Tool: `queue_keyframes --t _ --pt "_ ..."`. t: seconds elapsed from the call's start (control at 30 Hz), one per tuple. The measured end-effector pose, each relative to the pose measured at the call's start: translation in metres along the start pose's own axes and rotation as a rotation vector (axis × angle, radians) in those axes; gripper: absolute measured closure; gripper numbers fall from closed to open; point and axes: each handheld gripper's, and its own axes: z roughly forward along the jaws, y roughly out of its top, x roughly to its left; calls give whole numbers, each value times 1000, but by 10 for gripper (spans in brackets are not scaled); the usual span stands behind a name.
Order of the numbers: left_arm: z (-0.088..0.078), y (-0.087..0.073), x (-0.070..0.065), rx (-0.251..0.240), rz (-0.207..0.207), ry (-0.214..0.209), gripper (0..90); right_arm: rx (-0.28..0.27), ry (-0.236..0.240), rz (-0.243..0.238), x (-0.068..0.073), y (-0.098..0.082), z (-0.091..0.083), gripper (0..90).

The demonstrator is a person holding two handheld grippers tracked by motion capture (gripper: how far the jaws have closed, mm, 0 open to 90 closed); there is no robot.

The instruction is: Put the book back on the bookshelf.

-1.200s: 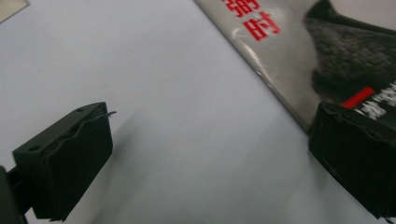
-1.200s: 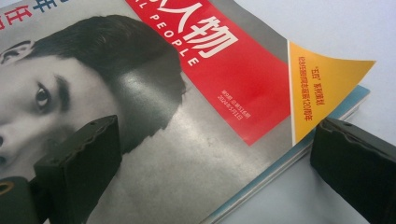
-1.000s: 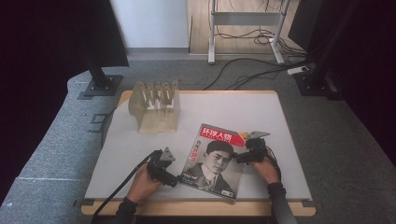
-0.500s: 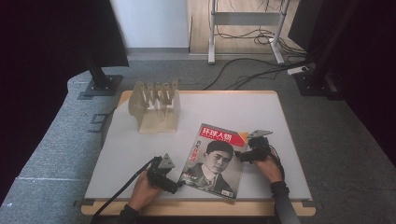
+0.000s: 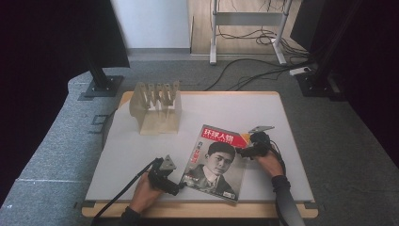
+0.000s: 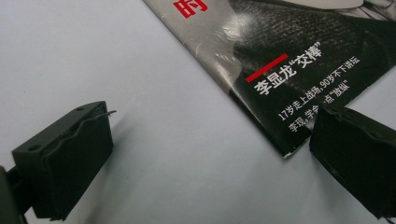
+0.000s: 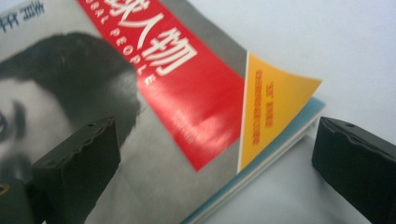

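A magazine [image 5: 214, 162] lies flat on the white counter [image 5: 226, 110], near the front edge and a bit to the right of the middle. Its cover faces up, with a red strip of white letters on top and a dark picture below. The left gripper [image 5: 178, 189] is down at the near left corner of the magazine. In the left gripper view its fingers [image 6: 70, 154] are wide open, and the magazine's corner [image 6: 299, 93] pokes in between them, close to one finger, with bare counter by the other. The right gripper [image 5: 241, 151] is at the far right corner of the magazine. In the right gripper view its fingers [image 7: 79, 168] are wide open too. One finger sits over the cover and the other sits over the counter just past the edge, so the yellow corner [image 7: 275, 107] is between them. That corner curls up a little and the pages under it show. A wooden rack [image 5: 156, 107] with slots stands at the back left of the counter, well apart from the magazine.
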Motion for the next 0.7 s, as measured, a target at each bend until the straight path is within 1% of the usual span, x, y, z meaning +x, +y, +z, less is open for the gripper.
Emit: queue_keyframes --t 0.07,0.17,0.3,0.37,0.43,0.53,0.57,0.6,0.63,0.67,0.7 --pt "0 0 0 0 0 0 0 -8 3 15 -2 2 2 6" --pt "0 0 0 0 1 0 0 -9 8 21 -5 6 5 2" --pt "0 0 0 0 0 0 0 -12 18 41 -7 10 8 2" --pt "0 0 0 0 0 0 0 -7 10 37 -6 13 9 41" --pt "0 0 0 0 1 0 0 -7 0 34 -6 14 9 98" --pt "0 0 0 0 0 0 0 -3 -21 46 -9 16 6 224" --pt "0 0 0 0 1 0 0 -4 -28 52 -10 16 4 283" --pt "0 0 0 0 1 0 0 -21 -51 51 -12 14 0 404" --pt "0 0 0 0 1 0 0 -34 -54 59 -14 13 -2 454" --pt "0 0 0 0 0 0 0 -34 -54 59 -14 13 -2 454" --pt "0 0 0 0 1 0 0 -48 -58 67 -15 13 -4 509"
